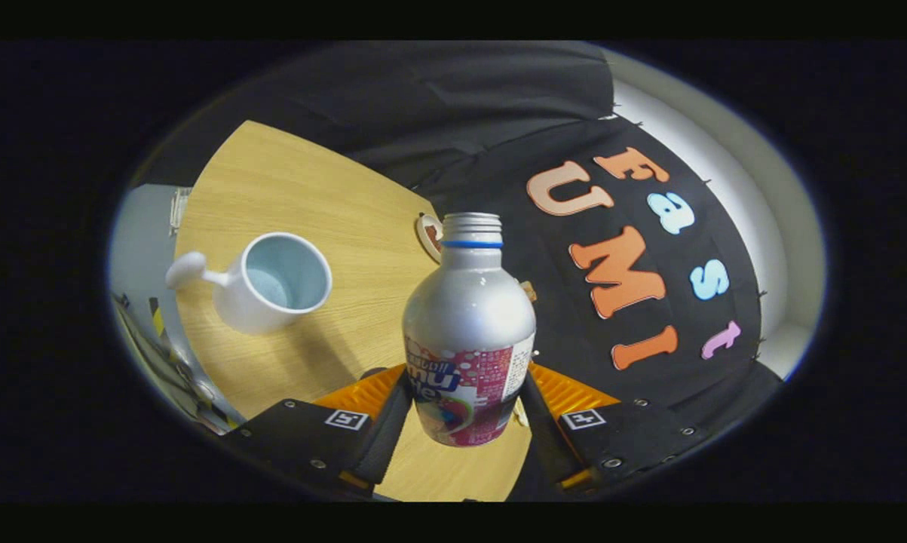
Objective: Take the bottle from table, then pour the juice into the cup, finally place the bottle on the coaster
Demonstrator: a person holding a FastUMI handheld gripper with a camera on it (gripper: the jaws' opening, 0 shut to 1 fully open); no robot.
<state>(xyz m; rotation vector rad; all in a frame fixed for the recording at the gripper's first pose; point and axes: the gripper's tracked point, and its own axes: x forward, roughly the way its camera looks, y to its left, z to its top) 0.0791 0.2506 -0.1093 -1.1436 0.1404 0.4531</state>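
A: Where is the silver aluminium bottle with the pink and white label (468,339) held?

B: It is clamped between the two fingers of the gripper (464,403), pressed on both sides of the labelled lower body, and seems lifted clear of the pale wooden round table (302,196). Its cap is off; the threaded neck is seen open.

A: How is it judged to handle?

B: Thin metal, stiff but probably dentable, smooth and likely slippery; the label band is the sounder hold. Weight depends on the juice, which cannot be seen.

A: And the target?

B: The white ceramic handled cup (272,283) is stood apart, beyond the left finger. A round coaster (427,232) is partly hidden behind the neck.
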